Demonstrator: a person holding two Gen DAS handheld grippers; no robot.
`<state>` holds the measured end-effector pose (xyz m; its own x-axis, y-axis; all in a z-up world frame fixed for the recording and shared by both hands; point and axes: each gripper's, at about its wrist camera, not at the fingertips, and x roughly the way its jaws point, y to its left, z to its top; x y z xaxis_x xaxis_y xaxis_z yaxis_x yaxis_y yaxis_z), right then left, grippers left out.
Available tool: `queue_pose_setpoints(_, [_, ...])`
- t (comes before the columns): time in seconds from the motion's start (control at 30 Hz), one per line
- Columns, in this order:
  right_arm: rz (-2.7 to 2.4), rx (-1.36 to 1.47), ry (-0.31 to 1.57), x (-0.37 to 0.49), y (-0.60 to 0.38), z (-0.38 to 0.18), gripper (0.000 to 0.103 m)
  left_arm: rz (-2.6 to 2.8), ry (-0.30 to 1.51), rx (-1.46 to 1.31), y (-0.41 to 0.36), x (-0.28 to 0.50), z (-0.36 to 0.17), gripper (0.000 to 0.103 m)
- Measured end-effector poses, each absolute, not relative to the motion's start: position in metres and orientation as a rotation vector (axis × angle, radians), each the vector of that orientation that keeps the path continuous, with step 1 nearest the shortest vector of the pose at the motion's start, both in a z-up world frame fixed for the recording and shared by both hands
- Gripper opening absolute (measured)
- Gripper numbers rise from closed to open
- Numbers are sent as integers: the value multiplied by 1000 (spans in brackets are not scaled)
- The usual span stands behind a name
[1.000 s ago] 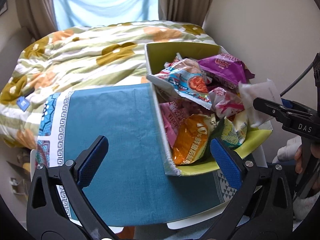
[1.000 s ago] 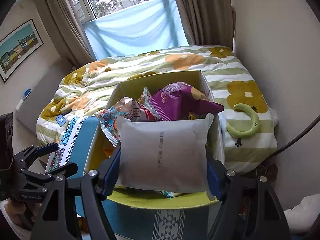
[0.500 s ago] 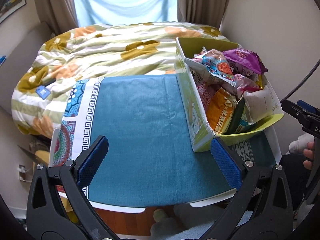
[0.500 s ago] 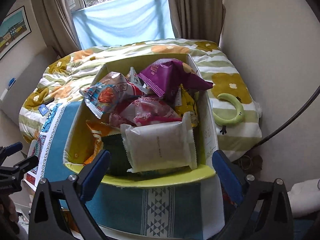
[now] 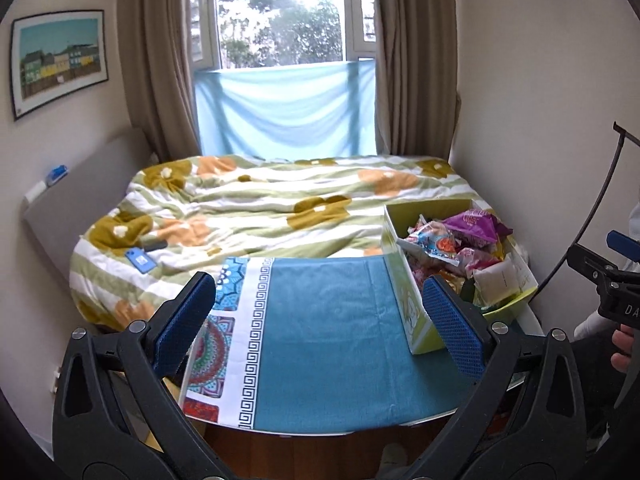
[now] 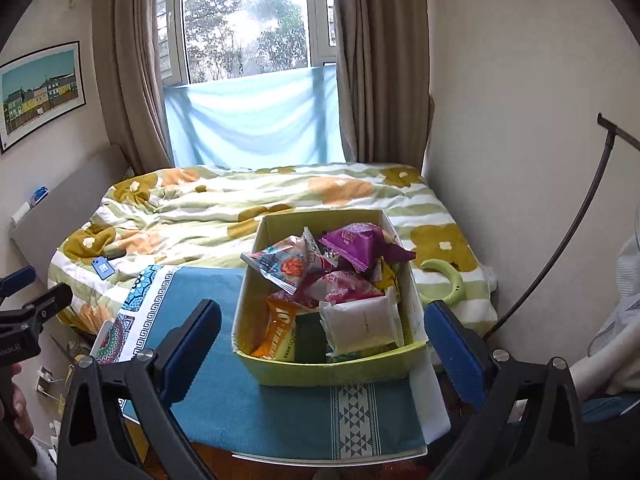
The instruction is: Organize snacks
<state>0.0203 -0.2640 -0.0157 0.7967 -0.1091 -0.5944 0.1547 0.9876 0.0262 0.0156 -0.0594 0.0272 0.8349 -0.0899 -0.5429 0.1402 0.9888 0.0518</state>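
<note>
A yellow-green box (image 6: 340,372) full of snack packets stands on the right part of the table with the teal cloth (image 6: 280,412). A white packet (image 6: 362,326) lies at its near end, a purple packet (image 6: 362,246) on top at the back. The box also shows in the left wrist view (image 5: 416,320). My right gripper (image 6: 320,344) is open and empty, held back in front of the box. My left gripper (image 5: 316,320) is open and empty over the bare teal cloth (image 5: 320,336), left of the box.
A bed with a flowered quilt (image 5: 260,208) lies behind the table, with a blue card (image 5: 140,260) on it. A green curved toy (image 6: 448,280) lies on the bed right of the box. A wall stands close on the right.
My right gripper let go of the white packet into the box and drew back. Both grippers pulled away and up from the table.
</note>
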Motion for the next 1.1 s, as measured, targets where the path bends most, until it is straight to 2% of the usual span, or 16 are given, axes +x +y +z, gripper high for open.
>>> queue_pose_setpoints(0.33, [-172, 17, 569, -21, -213, -4, 101, -100, 526, 98, -36, -26, 28, 102])
queue_pose_setpoints(1.1, [-162, 27, 570, -25, -200, -6, 101, -111, 523, 85, -33, -24, 28, 102])
